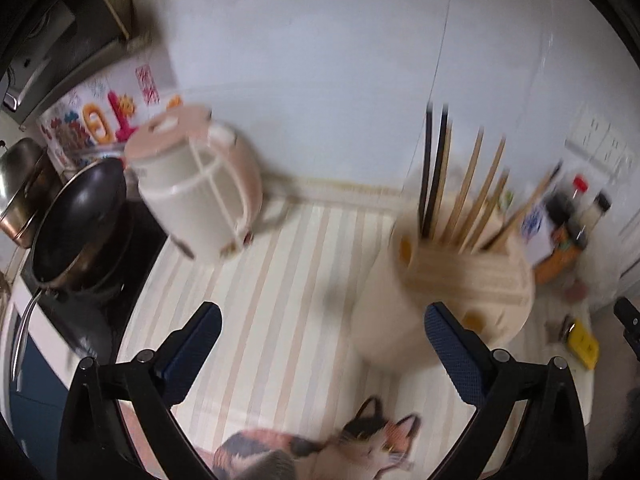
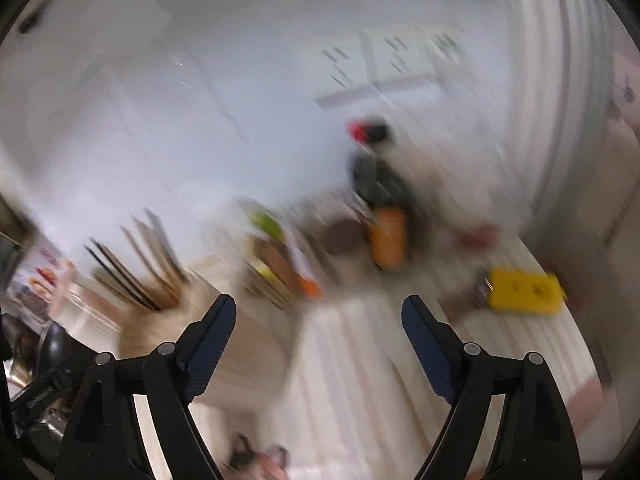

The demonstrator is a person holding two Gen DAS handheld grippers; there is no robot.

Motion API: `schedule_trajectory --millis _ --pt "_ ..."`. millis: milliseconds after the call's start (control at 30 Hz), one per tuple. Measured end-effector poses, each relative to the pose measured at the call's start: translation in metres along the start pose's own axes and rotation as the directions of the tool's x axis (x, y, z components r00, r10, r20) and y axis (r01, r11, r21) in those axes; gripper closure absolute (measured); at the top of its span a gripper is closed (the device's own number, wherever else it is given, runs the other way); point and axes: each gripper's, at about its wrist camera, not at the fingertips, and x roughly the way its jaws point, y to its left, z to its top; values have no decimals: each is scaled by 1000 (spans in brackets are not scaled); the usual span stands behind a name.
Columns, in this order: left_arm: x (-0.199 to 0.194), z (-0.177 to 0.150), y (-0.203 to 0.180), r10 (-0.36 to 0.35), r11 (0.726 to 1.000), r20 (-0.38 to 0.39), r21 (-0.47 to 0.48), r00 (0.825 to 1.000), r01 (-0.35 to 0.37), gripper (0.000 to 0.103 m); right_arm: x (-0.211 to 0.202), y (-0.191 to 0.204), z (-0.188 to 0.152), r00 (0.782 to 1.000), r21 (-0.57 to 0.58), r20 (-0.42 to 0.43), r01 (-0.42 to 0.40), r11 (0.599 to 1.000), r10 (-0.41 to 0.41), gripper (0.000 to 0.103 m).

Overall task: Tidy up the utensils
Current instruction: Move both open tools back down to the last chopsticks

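L gripper (image 1: 322, 322): jaws spread wide, nothing between the pads, hanging over the striped countertop (image 1: 280, 280); its R finger (image 1: 448, 340) sits just in front of the cream utensil holder (image 1: 472, 280), whether touching can't tell, pic is smeared there; holder stands upright on the counter, R of centre, w/ a bundle of chopsticks (image 1: 460, 184) sticking up out of it, two dark ones on the L side, the rest light wood, some leaning R; further L and back, a cream-and-pink rice cooker (image 1: 200, 188) near the wall; beside that a dark wok (image 1: 80, 220) on the stove, a steel pot (image 1: 20, 176) at the L edge, colourful printed panel (image 1: 100, 116) behind them; R of the holder, sauce bottles (image 1: 572, 216) in the corner, one red-capped; yellow box (image 1: 584, 344) lying on the counter nearer the R edge; a calico cat (image 1: 320, 452) at the bottom edge, below the fingers.

R gripper (image 2: 318, 316): jaws likewise wide apart and empty; whole view badly motion-blurred; chopsticks (image 2: 136, 268) and their holder (image 2: 160, 328) show to the L of its L finger (image 2: 212, 332), close by, contact can't tell; ahead, an orange-labelled bottle (image 2: 386, 236) w/ a red cap above; yellow box (image 2: 524, 292) to the R on the striped top; wall sockets (image 2: 392, 64) up behind.
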Motion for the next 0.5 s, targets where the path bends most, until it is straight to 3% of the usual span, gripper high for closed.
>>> schedule_trajectory --millis 133,267,433,500 --pt "22 -32 -9 14 1000 -92 15 996 -12 0 19 -53 -29 983 47 -156 106 993 -97 16" --pt "46 -67 -39 27 997 -170 80 985 -13 0 48 -104 -66 931 75 -332 186 980 -151 18" --pt "68 -110 -96 36 979 -280 204 959 23 0 88 -147 -116 848 52 -498 240 969 -183 45" --pt "74 -126 -122 36 965 -317 257 948 49 0 100 -156 -131 825 54 -539 235 970 -170 55"
